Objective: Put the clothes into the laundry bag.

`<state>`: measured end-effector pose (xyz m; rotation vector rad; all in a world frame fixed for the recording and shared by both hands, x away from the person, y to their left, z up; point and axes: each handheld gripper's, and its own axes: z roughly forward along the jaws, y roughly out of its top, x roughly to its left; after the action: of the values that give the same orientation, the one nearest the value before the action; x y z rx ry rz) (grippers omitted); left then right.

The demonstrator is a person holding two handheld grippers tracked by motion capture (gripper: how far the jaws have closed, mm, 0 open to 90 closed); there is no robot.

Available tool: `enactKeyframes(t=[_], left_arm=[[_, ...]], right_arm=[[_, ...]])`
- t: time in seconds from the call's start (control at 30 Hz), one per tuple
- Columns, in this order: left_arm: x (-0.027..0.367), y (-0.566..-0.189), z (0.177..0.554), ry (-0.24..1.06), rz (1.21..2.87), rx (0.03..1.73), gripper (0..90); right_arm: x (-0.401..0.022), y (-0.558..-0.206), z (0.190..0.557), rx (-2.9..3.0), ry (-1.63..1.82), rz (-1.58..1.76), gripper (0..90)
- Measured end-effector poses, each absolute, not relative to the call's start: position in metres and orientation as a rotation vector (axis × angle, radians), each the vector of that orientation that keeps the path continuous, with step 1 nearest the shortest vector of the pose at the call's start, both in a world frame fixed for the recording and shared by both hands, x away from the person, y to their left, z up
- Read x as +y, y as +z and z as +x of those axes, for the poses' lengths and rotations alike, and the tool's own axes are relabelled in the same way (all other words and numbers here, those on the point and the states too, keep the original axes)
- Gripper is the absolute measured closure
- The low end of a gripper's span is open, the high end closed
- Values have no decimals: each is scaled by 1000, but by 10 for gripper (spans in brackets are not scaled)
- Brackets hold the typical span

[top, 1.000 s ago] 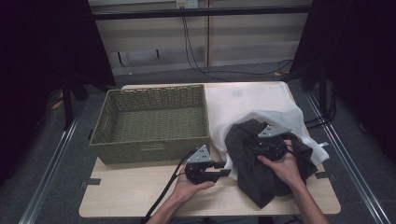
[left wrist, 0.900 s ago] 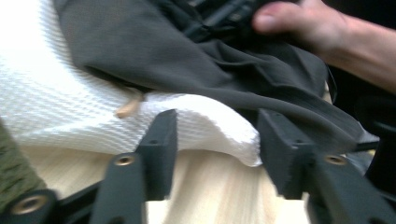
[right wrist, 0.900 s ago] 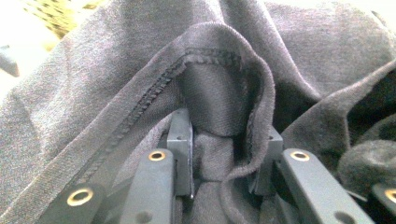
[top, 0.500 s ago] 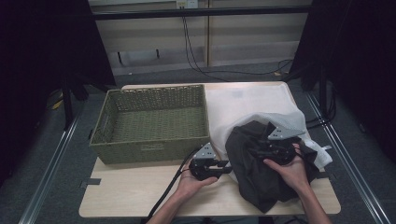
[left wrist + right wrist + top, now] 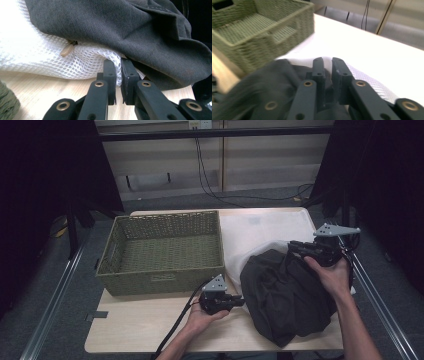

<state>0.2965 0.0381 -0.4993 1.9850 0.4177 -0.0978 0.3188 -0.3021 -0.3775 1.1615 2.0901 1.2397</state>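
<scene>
Left gripper [image 5: 235, 303]: nearest the person. Its jaws have just been closing, and now they pinch the edge of the white mesh bag [image 5: 50, 62].

Right gripper [image 5: 300, 249]: farther off, on the right. Its jaws have just been closing too. Dark cloth sits between them, but the picture is blurry, so I cannot tell for sure that they squeeze it.

Dark garment [image 5: 287, 295]: right beside the left gripper, under and in front of the right one. Part of it looks tucked in the bag, and most of it sticks out.

Mesh bag: its edge is in the left gripper, and the rest spreads flat behind both grippers.

Basket [image 5: 150, 281]: just behind the left gripper, on the table [image 5: 150, 330]. Nothing is in it.

Done: I think the bag edge is caught and the cloth is picked up a little.

Left: I think the cloth has yet to go all the way in or out.

Count: two grippers, one dark garment, one mesh bag, one basket, one table.
</scene>
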Motion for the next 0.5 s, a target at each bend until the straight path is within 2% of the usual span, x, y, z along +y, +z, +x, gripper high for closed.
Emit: enactKeyframes(t=[0.2, 0.33, 0.43, 0.5], left_arm=[[39, -499, 297, -101, 1972, 415, 837], [41, -495, 297, -99, 1952, 417, 815], [42, -489, 297, -82, 1949, 399, 760], [45, -482, 297, -68, 1951, 383, 719]], right_arm=[[-310, -405, 348, 2130, 1188, 1245, 768], [-303, -420, 350, 2175, 1107, 1240, 658], [-303, -425, 350, 2163, 1086, 1263, 552], [-304, -426, 351, 2148, 1091, 1273, 538]])
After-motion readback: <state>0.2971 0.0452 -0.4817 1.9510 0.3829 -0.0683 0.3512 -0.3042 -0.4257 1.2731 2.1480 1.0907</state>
